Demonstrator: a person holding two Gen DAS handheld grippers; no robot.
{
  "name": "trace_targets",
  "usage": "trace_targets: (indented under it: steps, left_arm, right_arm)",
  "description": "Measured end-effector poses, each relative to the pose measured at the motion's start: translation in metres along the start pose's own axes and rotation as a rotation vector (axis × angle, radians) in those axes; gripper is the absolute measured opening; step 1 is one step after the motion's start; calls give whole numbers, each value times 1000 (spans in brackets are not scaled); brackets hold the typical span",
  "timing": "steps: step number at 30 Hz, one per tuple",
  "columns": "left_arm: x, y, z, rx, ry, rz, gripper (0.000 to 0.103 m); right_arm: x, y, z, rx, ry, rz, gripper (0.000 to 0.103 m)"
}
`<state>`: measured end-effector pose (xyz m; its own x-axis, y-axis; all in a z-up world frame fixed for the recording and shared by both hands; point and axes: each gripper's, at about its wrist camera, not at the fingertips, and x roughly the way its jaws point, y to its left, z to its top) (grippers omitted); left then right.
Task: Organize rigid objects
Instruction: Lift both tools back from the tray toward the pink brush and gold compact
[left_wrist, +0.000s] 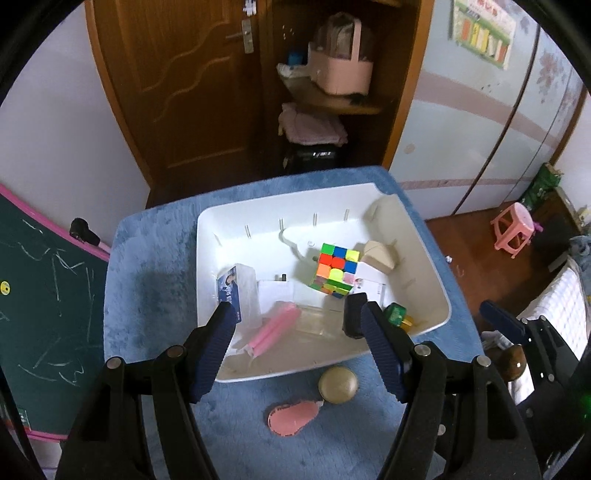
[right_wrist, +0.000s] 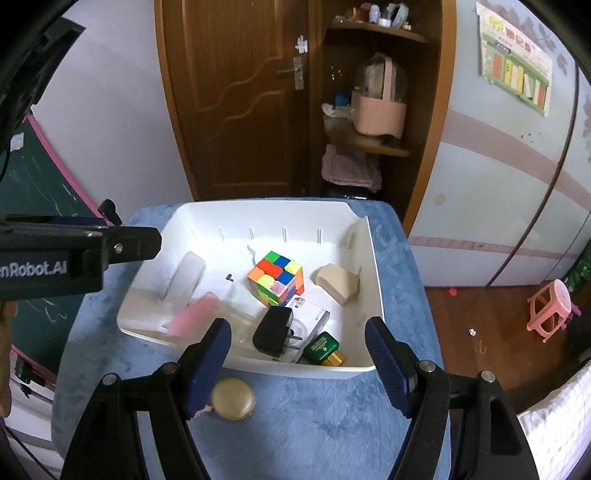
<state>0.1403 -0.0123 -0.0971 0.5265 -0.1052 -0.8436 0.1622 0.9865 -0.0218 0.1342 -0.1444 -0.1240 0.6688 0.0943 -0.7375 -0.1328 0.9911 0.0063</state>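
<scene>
I see white plastic bin (right_wrist: 373, 258) | multicoloured puzzle cube (right_wrist: 276, 278) | pink stick (right_wrist: 195, 314) | blue plush cloth (right_wrist: 314, 413) | green battery box (right_wrist: 320, 347)

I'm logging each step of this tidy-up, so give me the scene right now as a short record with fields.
surface: blue mat
bin: white bin on the mat
in bin: cube, black plug, green block, pink tube, beige wedge
outside bin: round case and pink pouch, on the mat by the near rim
left tongs: open, empty, over the near rim
right tongs: open, empty
</scene>
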Motion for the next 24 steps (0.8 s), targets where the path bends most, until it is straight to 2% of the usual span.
trace_targets:
  steps: [3,10,24]
  left_arm:
    - [-16,2,-7,8,-32,-10,74]
    - [-45,12,-31,47,-92,-11,74]
    - [-44,22,-90,112,-77,-5,74]
  right_arm:
    - [-14,2,-3,14,-19,-3,79]
    - [-41,13,-16,25,-58,-1,80]
    - [-57,43,-56,53,-61,16,79]
